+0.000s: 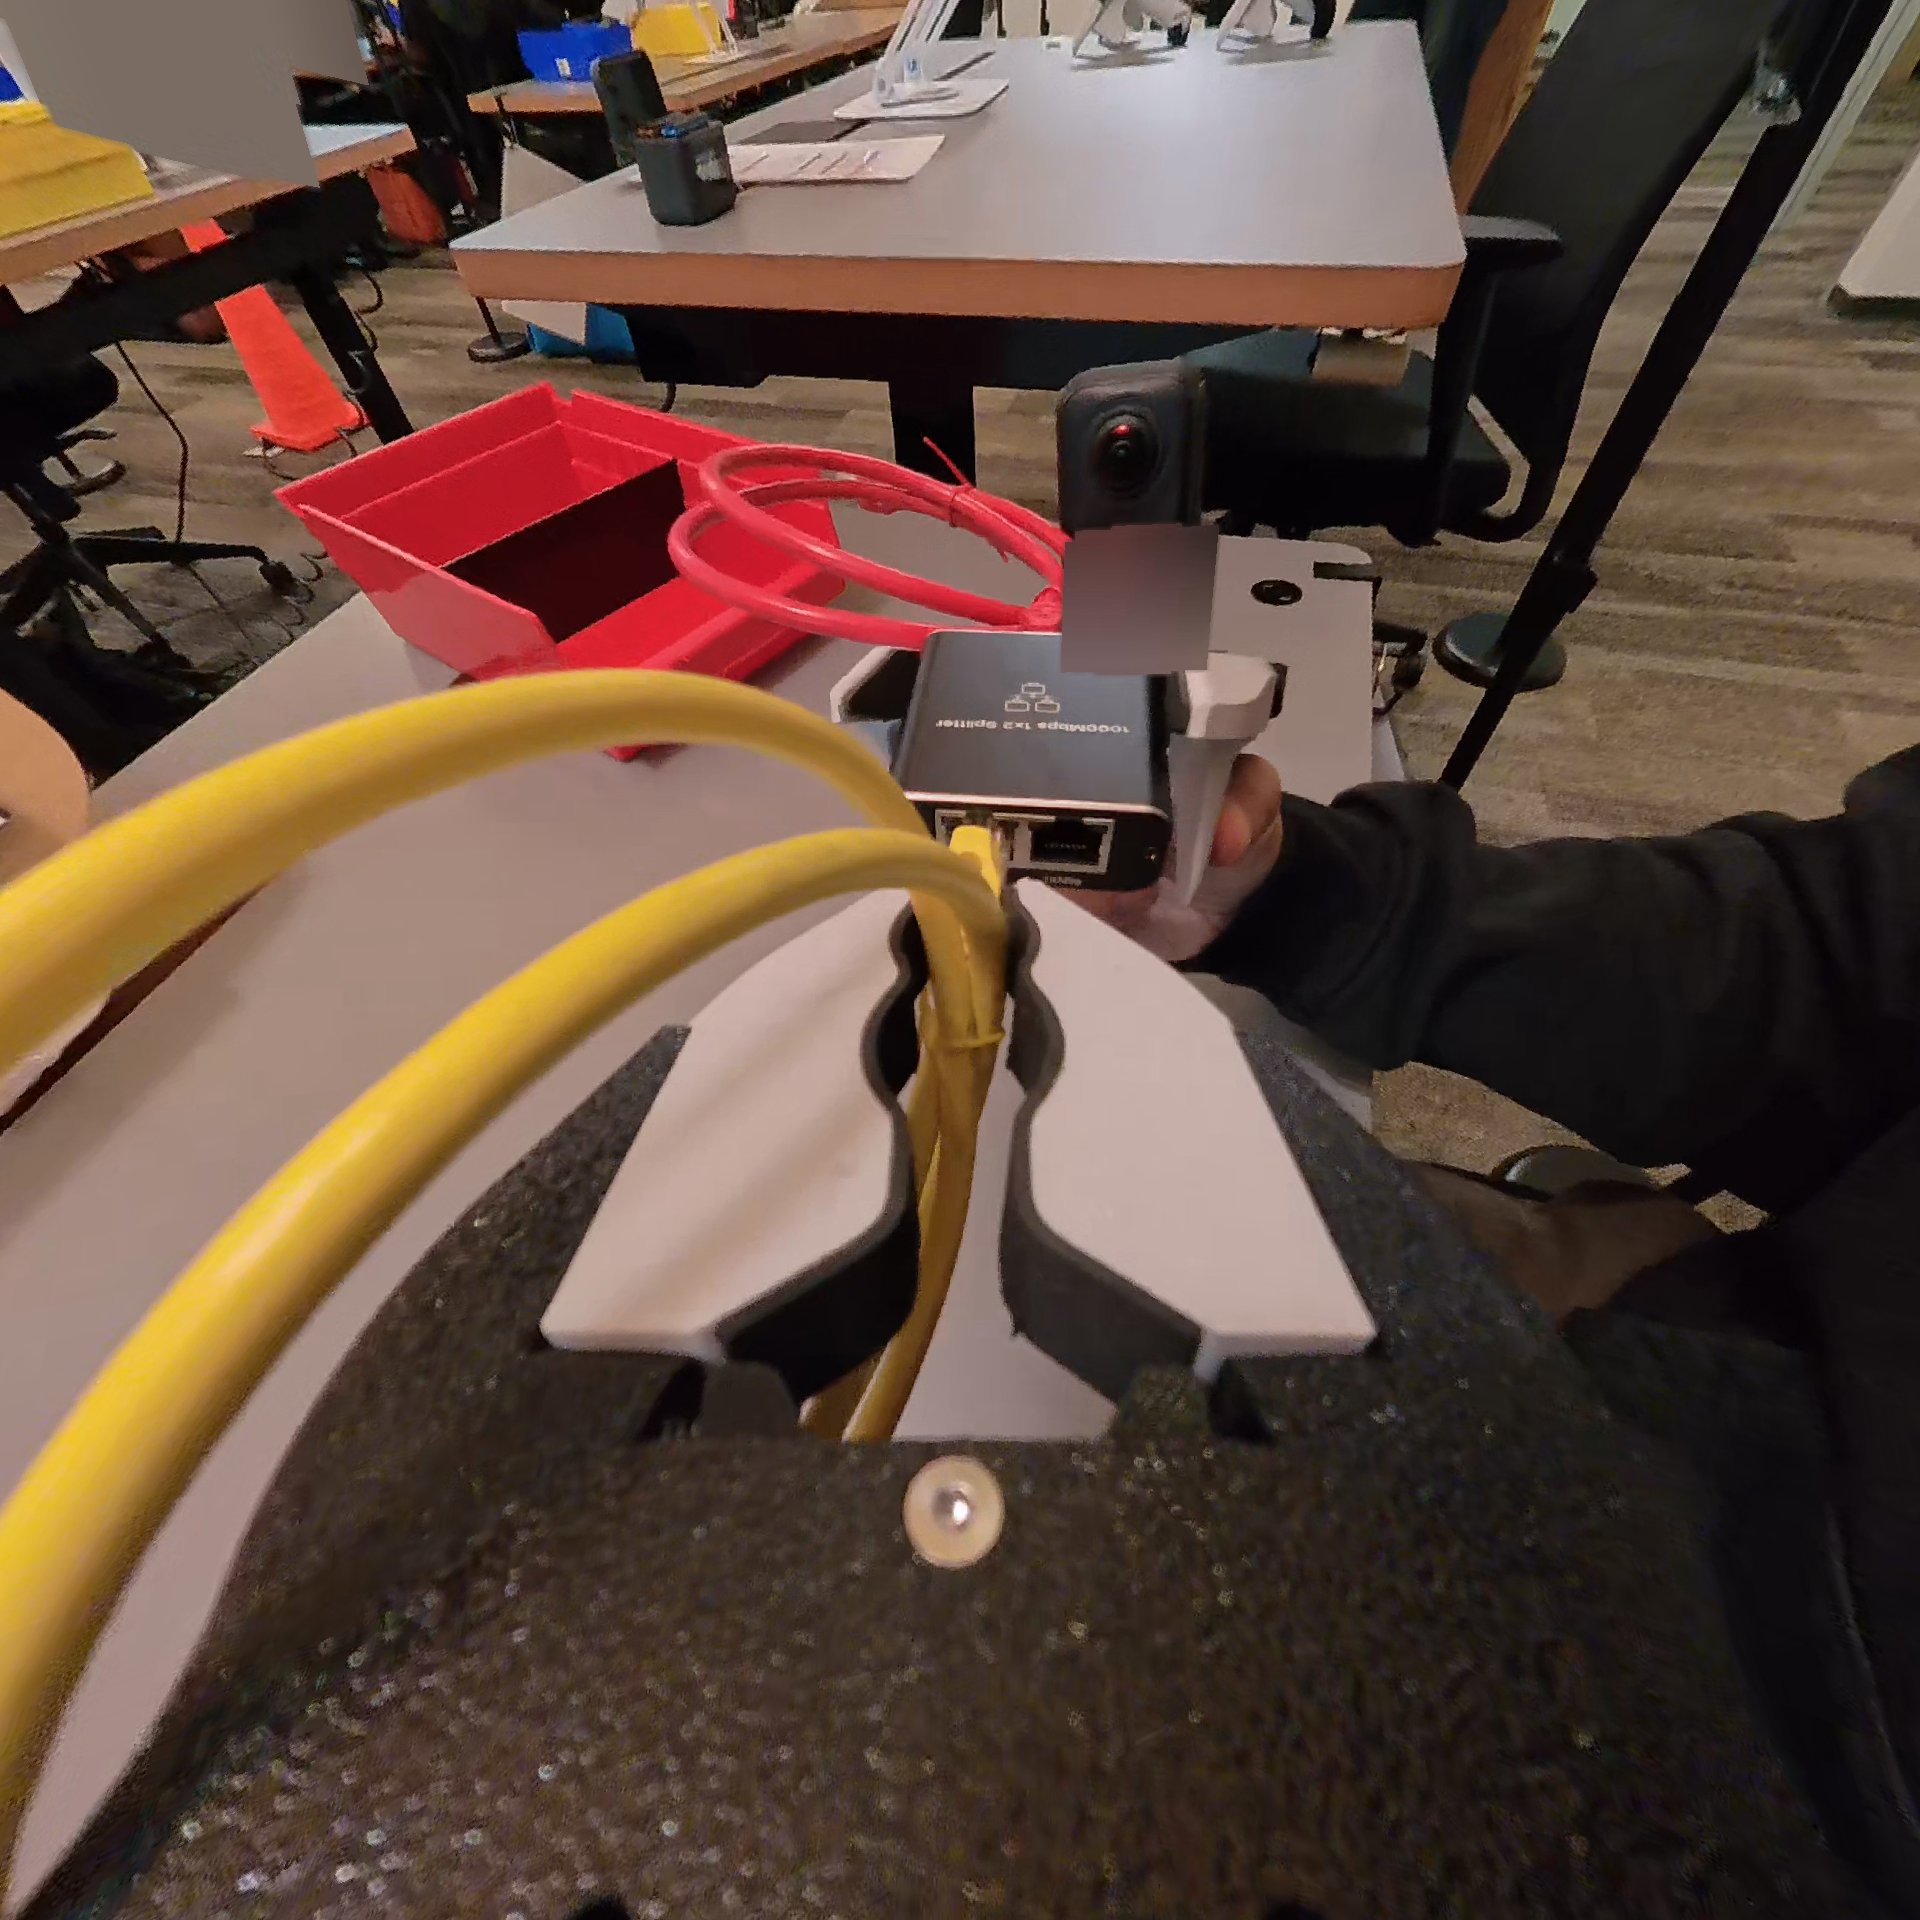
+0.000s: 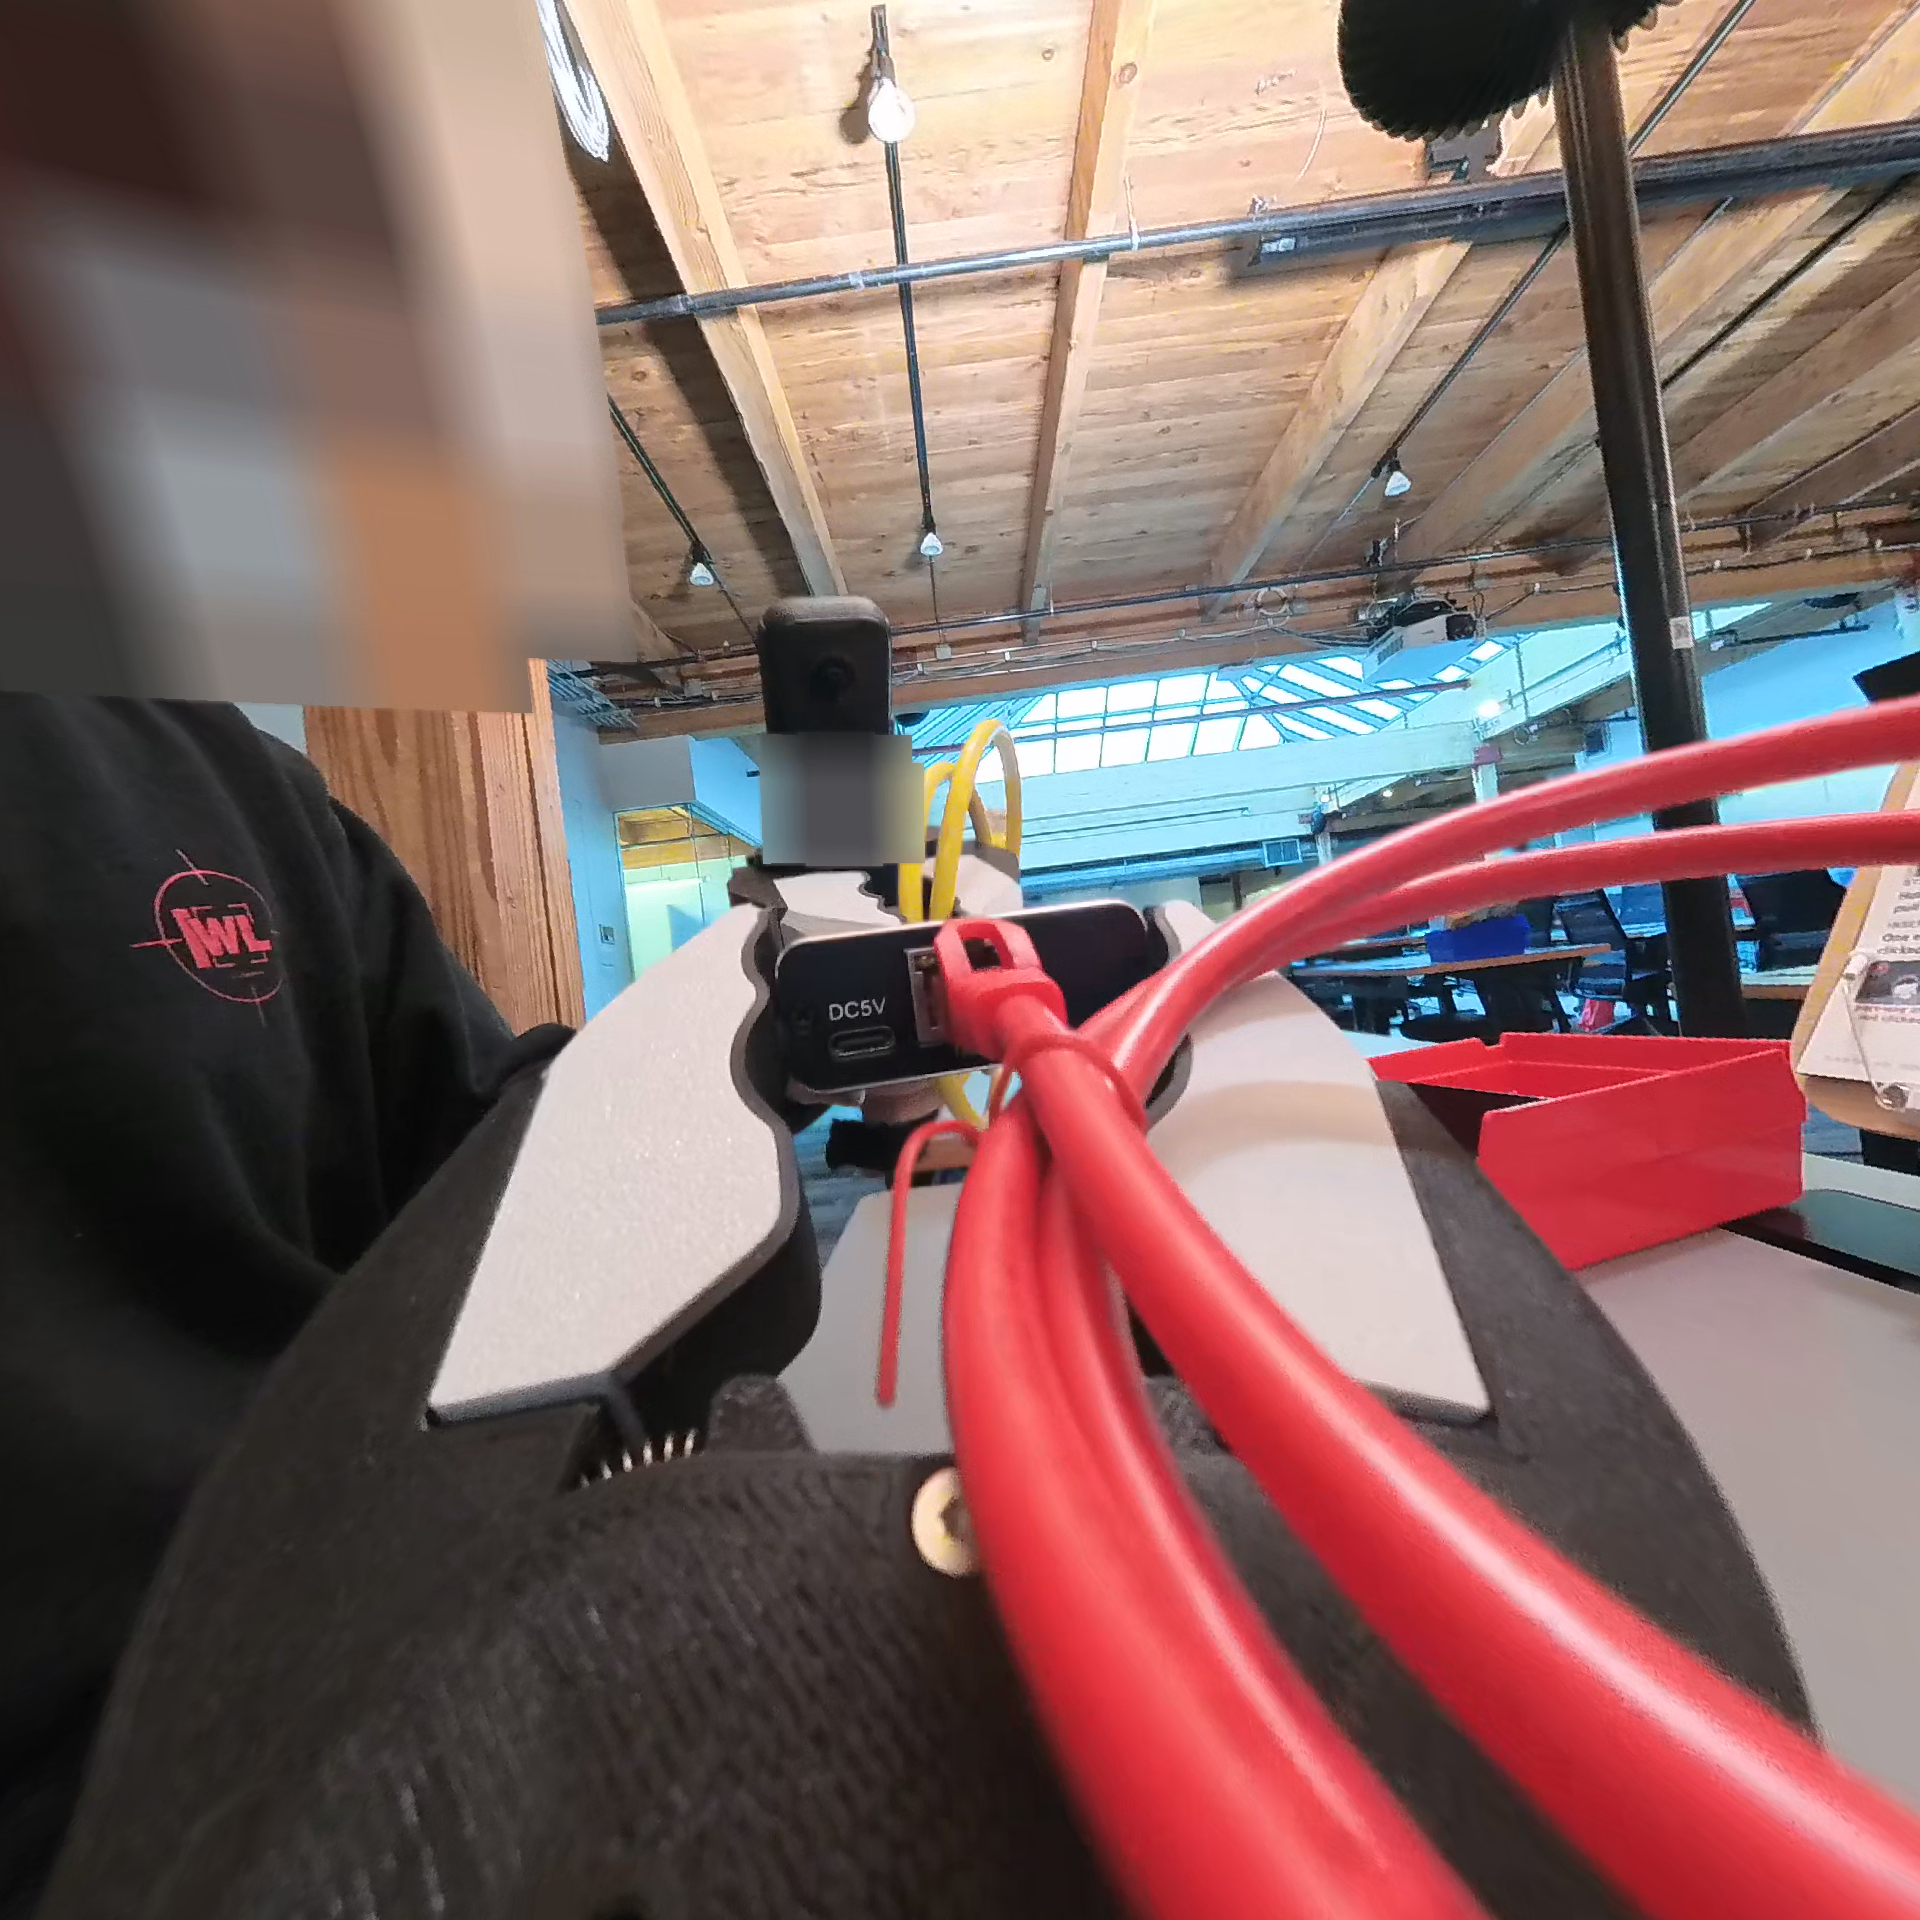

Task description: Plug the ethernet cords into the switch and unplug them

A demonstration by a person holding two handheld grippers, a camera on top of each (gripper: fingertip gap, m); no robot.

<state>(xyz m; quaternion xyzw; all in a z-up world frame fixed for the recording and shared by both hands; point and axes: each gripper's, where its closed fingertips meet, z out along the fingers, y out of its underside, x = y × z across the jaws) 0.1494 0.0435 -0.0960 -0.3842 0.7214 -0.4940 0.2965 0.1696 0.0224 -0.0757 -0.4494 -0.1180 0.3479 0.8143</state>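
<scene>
My left gripper (image 1: 961, 925) is shut on the yellow ethernet cord (image 1: 416, 769) just behind its plug (image 1: 977, 847). The plug sits in the mouth of the left port of the black switch (image 1: 1029, 717); how deep it is I cannot tell. The port beside it is empty. My right gripper (image 2: 966, 997) is shut on the switch (image 2: 852, 987) by its sides and holds it above the grey table (image 1: 312, 1039). The red cord (image 2: 1143, 1351) is plugged into the switch's opposite face and loops back over my right gripper. The left gripper (image 2: 883, 894) and yellow cord (image 2: 977, 790) show behind the switch.
A red bin (image 1: 499, 540) stands on the table beyond the switch, also in the right wrist view (image 2: 1621, 1132). A black-sleeved arm (image 1: 1558, 956) reaches in from the right. A second table (image 1: 1039, 208), a black pole (image 1: 1662, 364), a chair and an orange cone (image 1: 281, 364) stand beyond. Left tips to right tips: about 4 cm.
</scene>
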